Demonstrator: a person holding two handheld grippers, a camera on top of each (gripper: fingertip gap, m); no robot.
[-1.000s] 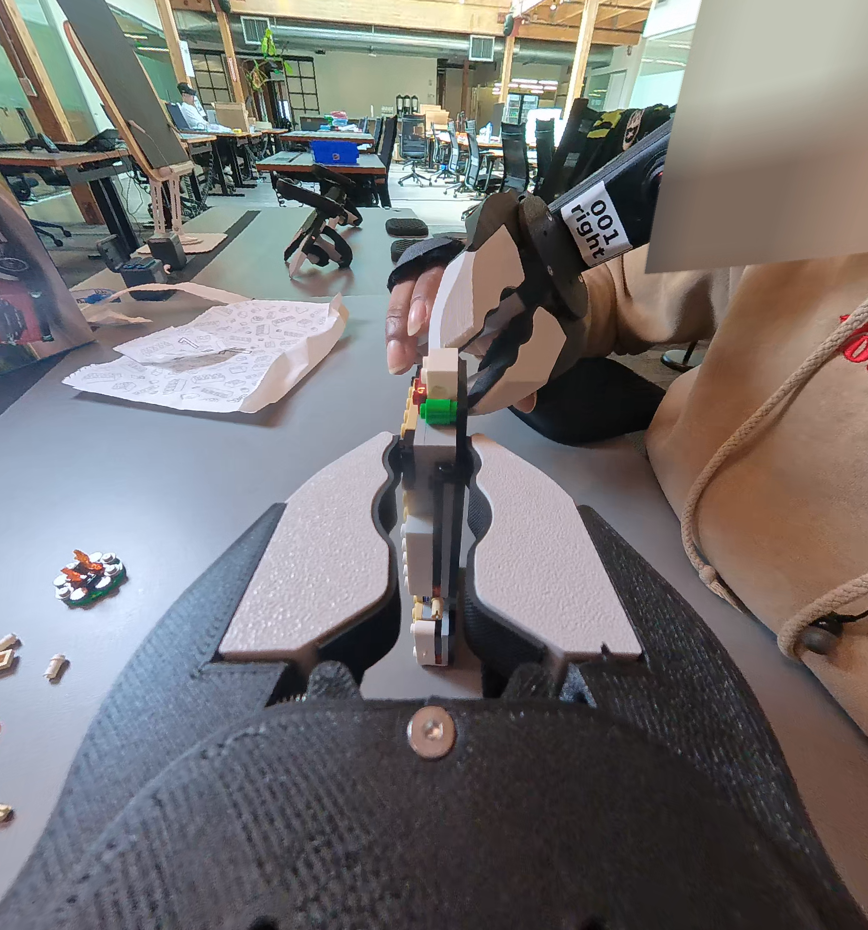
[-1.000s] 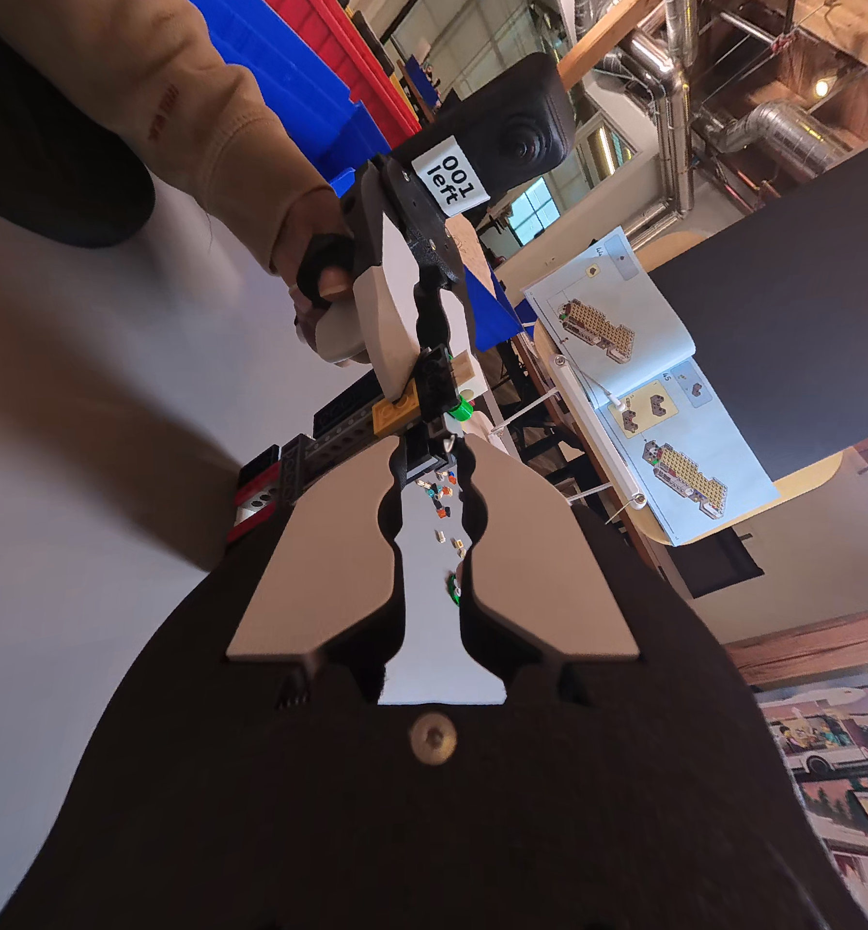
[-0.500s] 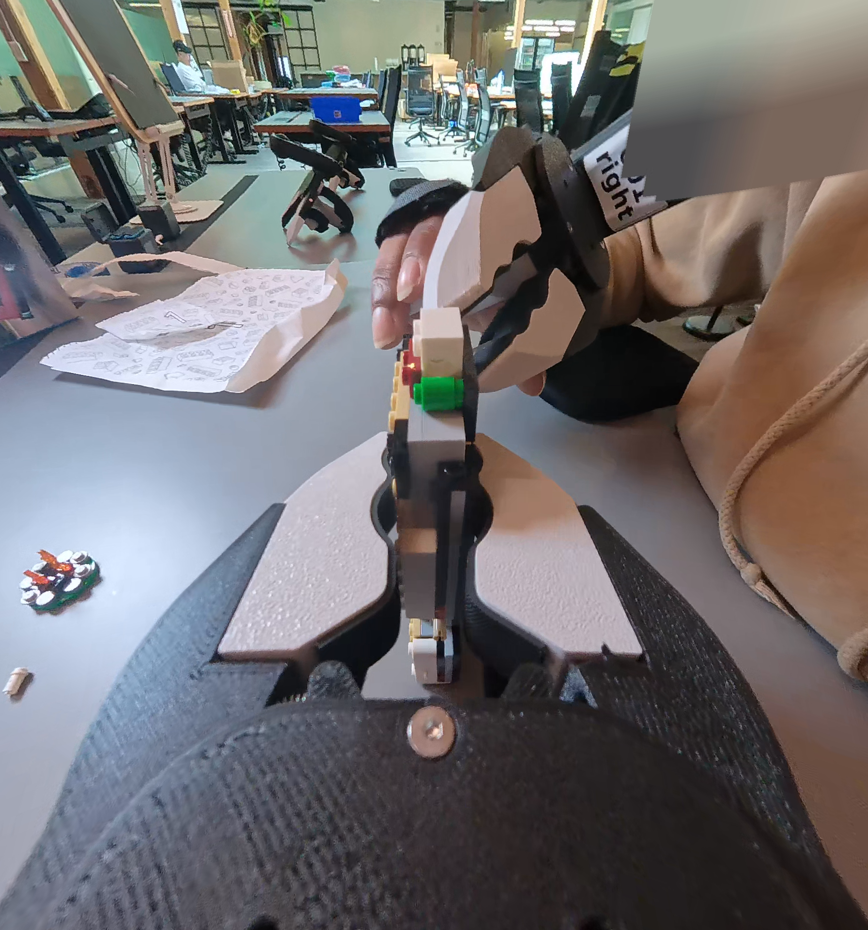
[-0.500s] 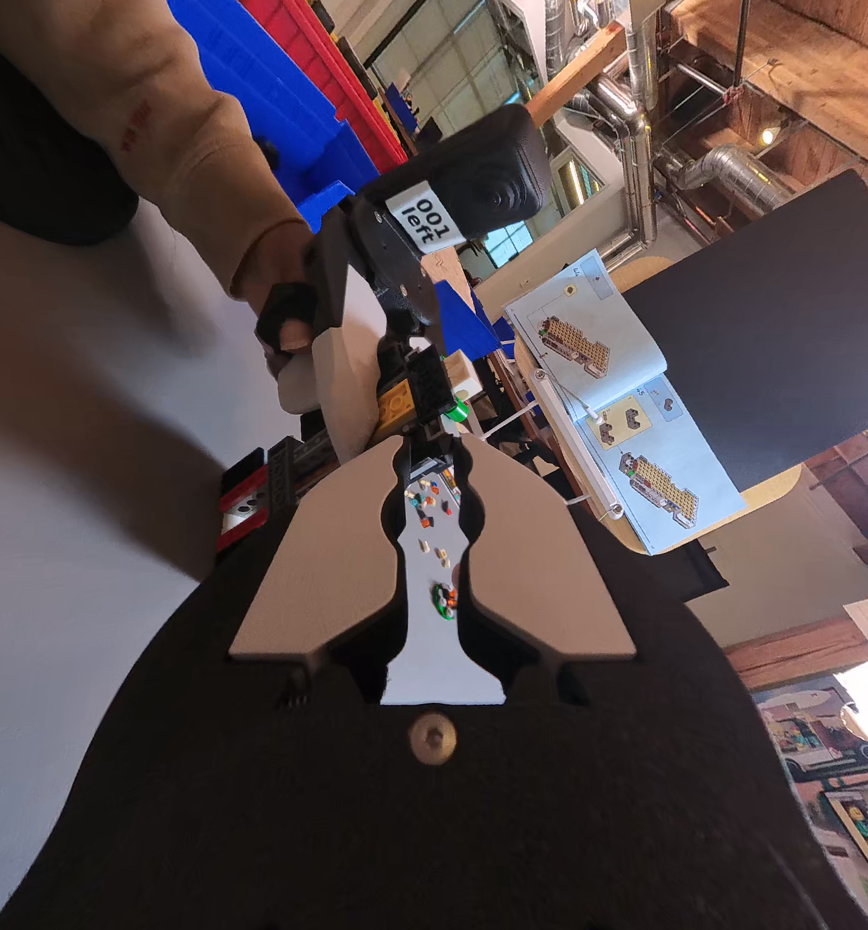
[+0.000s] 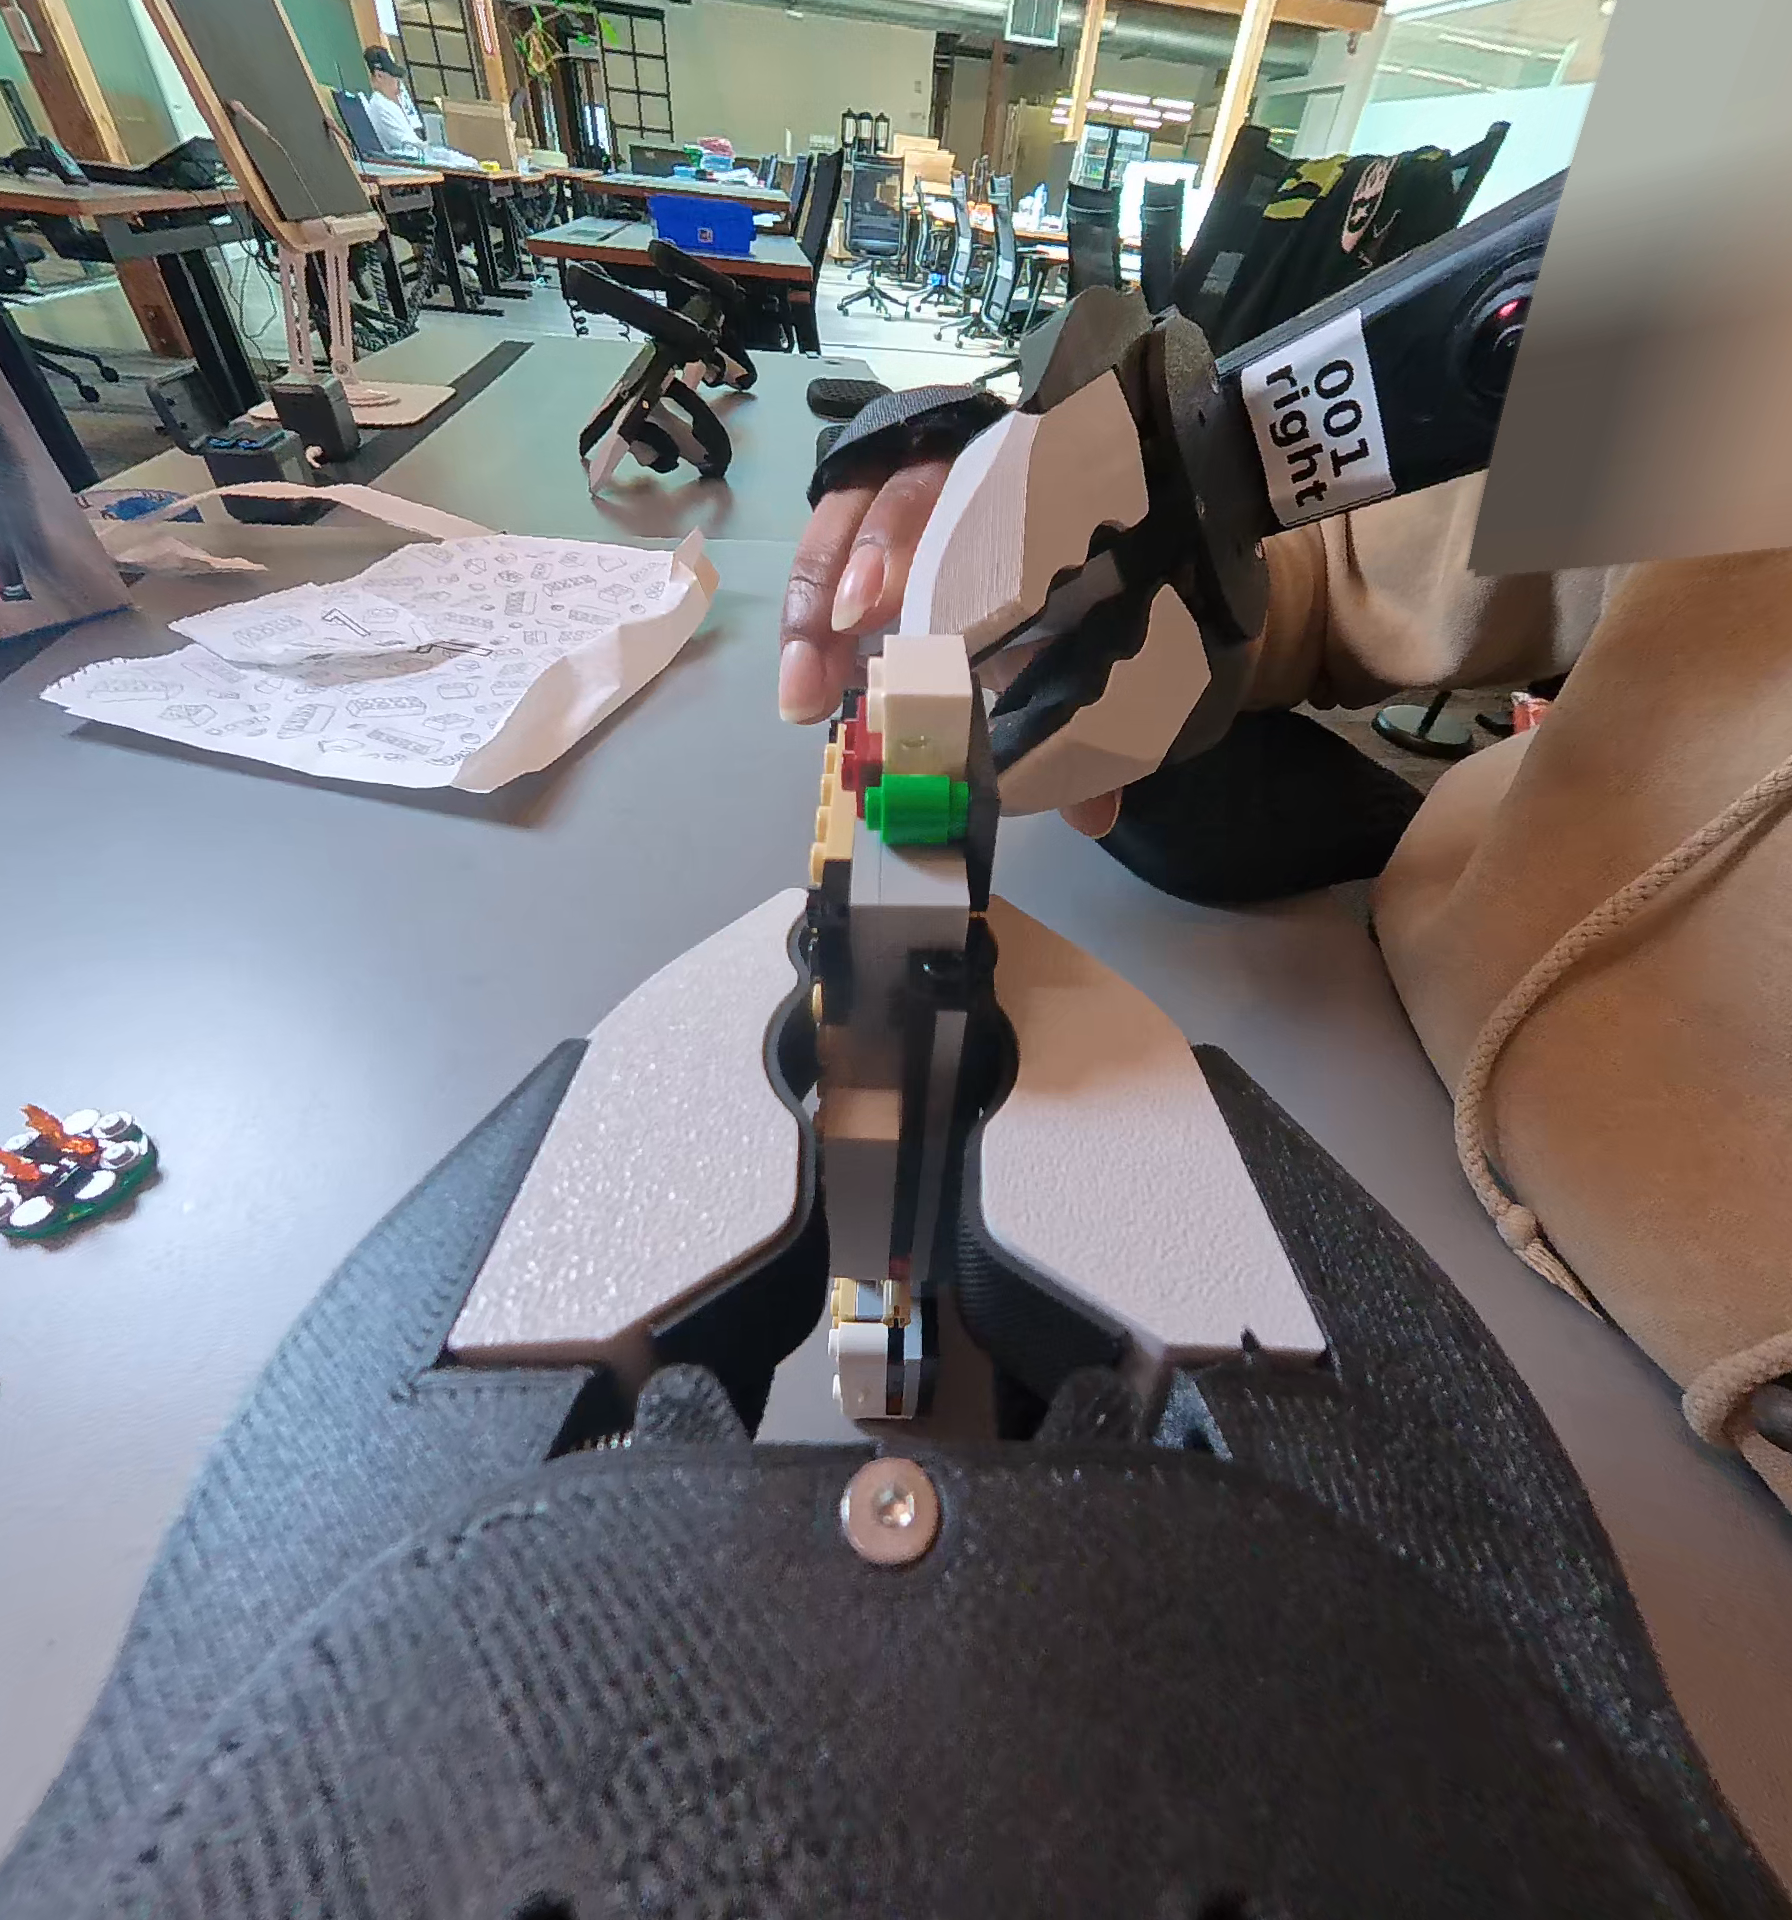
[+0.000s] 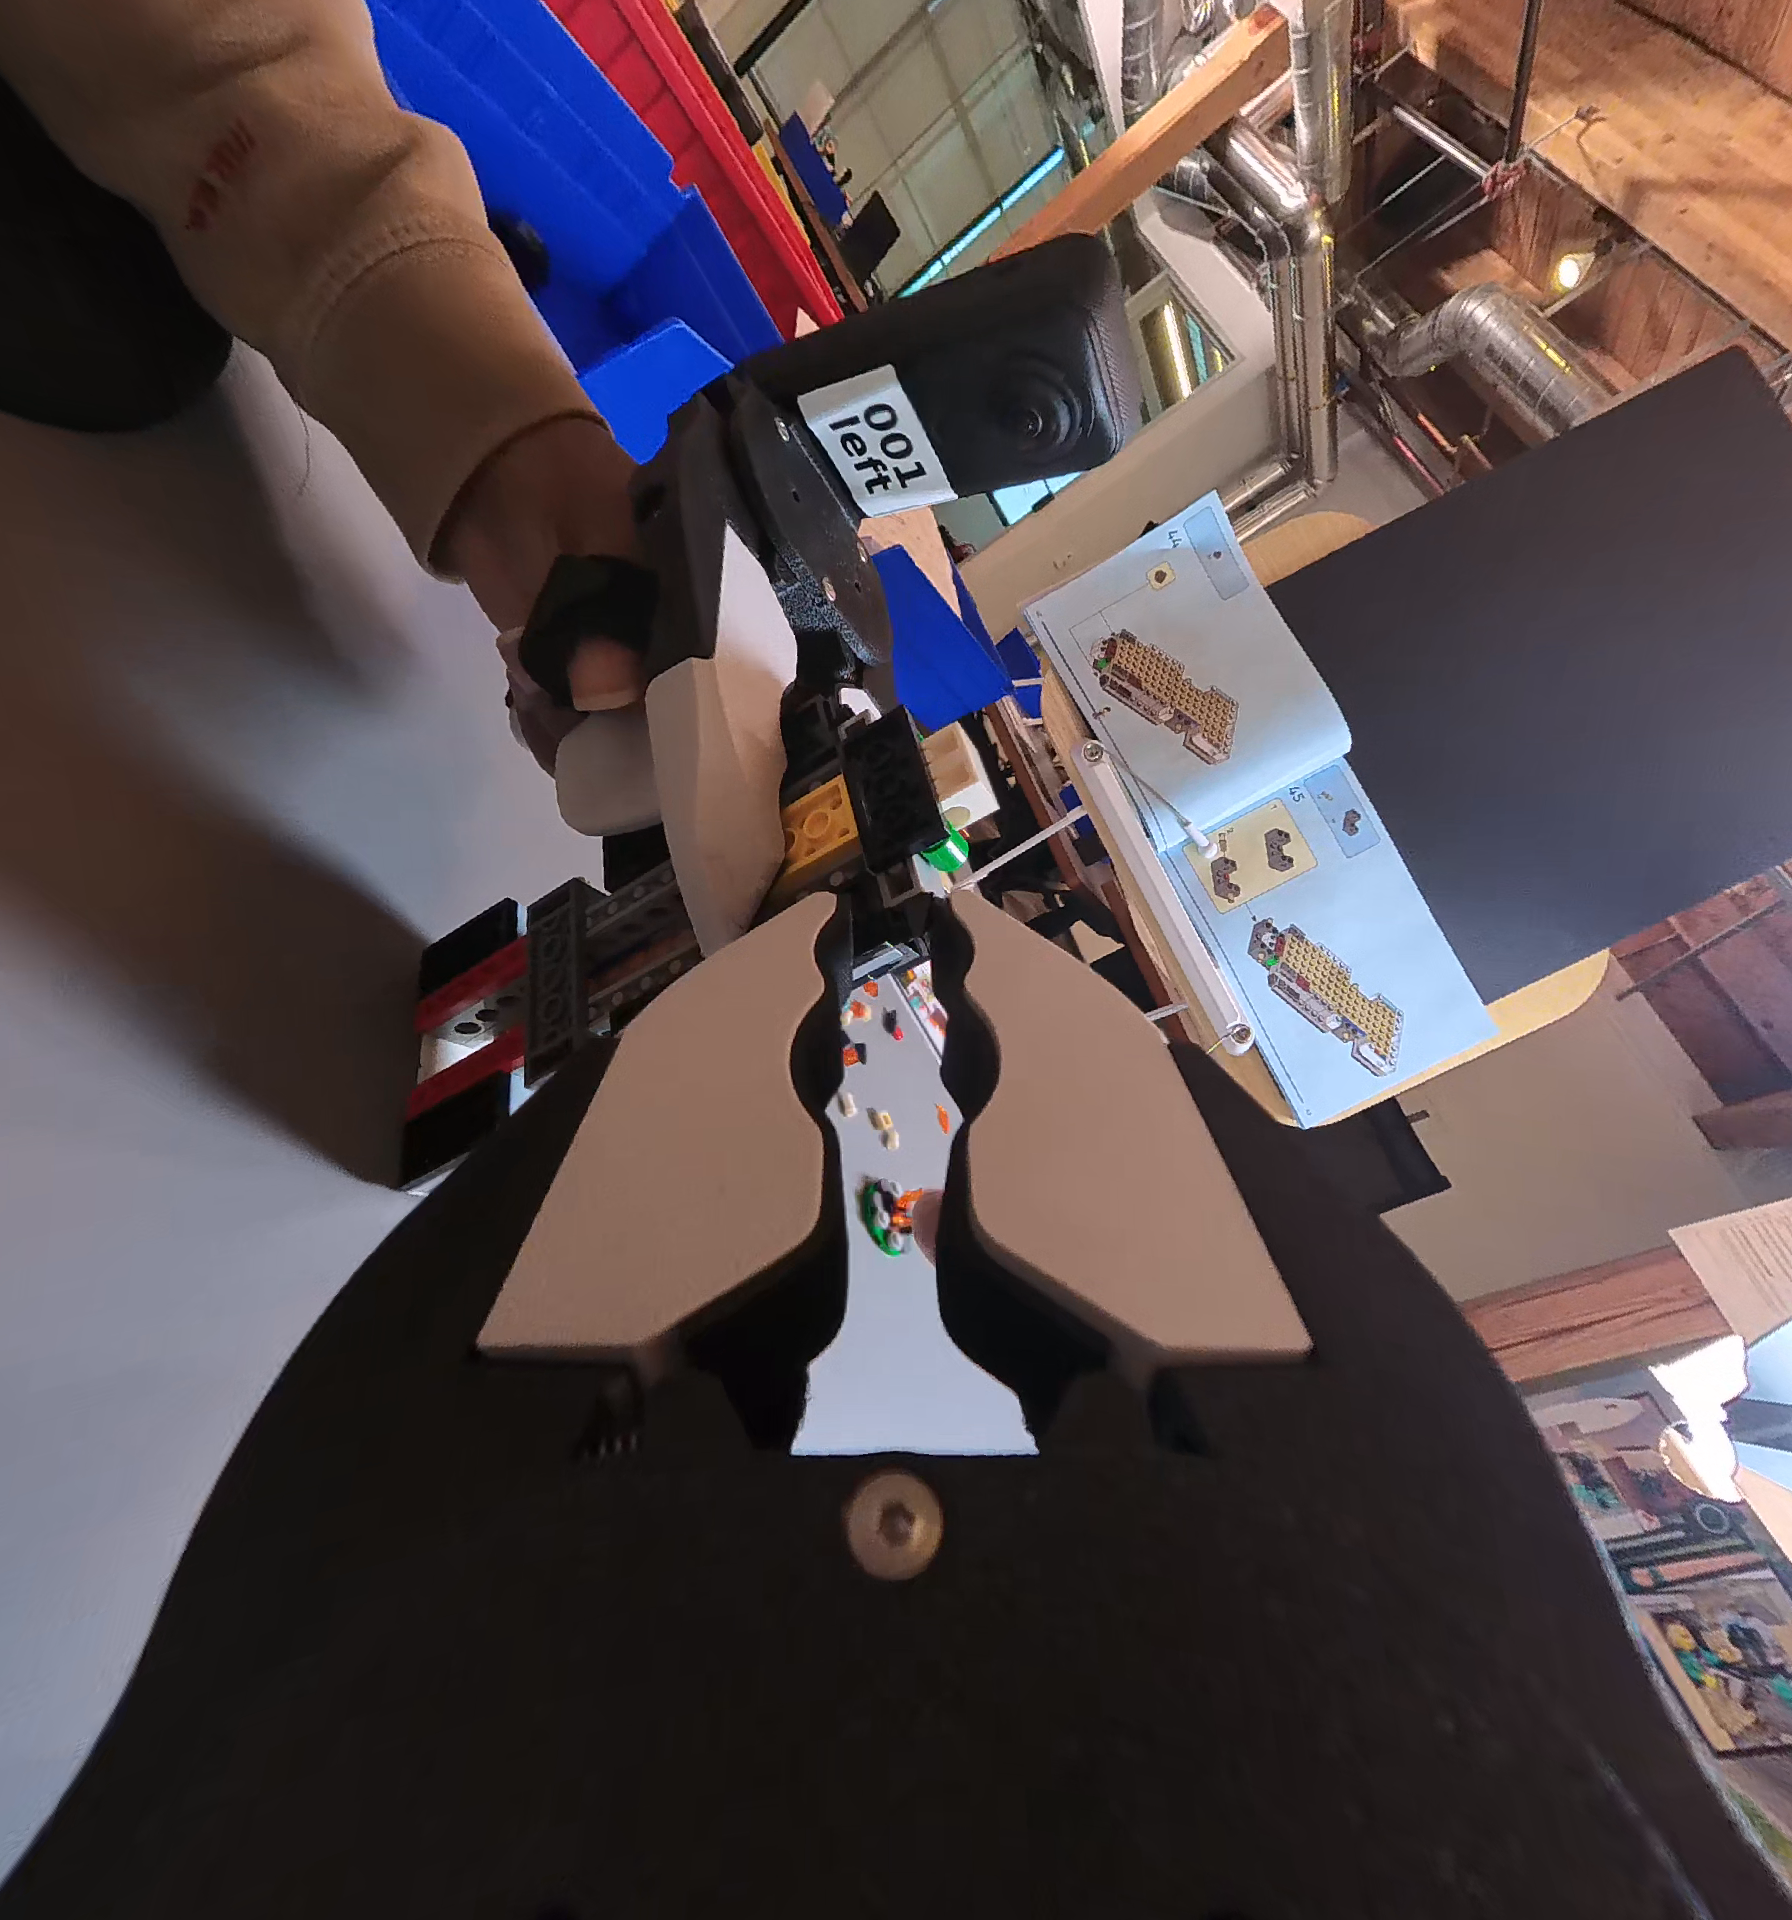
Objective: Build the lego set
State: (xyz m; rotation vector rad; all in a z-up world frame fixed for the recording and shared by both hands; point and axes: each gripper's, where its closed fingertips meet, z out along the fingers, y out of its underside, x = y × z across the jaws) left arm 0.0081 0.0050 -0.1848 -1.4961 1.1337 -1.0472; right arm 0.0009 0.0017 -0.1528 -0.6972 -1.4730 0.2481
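Observation:
My left gripper [image 5: 897, 935] is shut on a flat brick model [image 5: 902, 1039] and holds it on edge above the grey table [image 5: 352, 987]. The model's far end carries a white brick [image 5: 918, 696] and a green round piece [image 5: 918, 810]. A black plate [image 5: 980, 821] lies along its right face. My right gripper [image 5: 985, 727] comes in from the upper right, and its tips close on that black plate. In the right wrist view my right gripper [image 6: 892, 914] has the black plate [image 6: 884, 790] at its tips. The left gripper's white finger [image 6: 715, 779] is just behind.
A printed paper bag [image 5: 404, 665] lies at the left back. A round green piece with orange flames [image 5: 66, 1169] and loose small bricks [image 6: 871, 1091] lie on the table. An open instruction booklet [image 6: 1235, 800] stands on a stand. A person's beige sweatshirt [image 5: 1650, 987] fills the right. My two grippers' fingertips are within a few centimetres of each other.
The right gripper's jaws have narrowed a little around the model's far end. Both grippers have shifted slightly together. The left gripper's hold on the model is unchanged.

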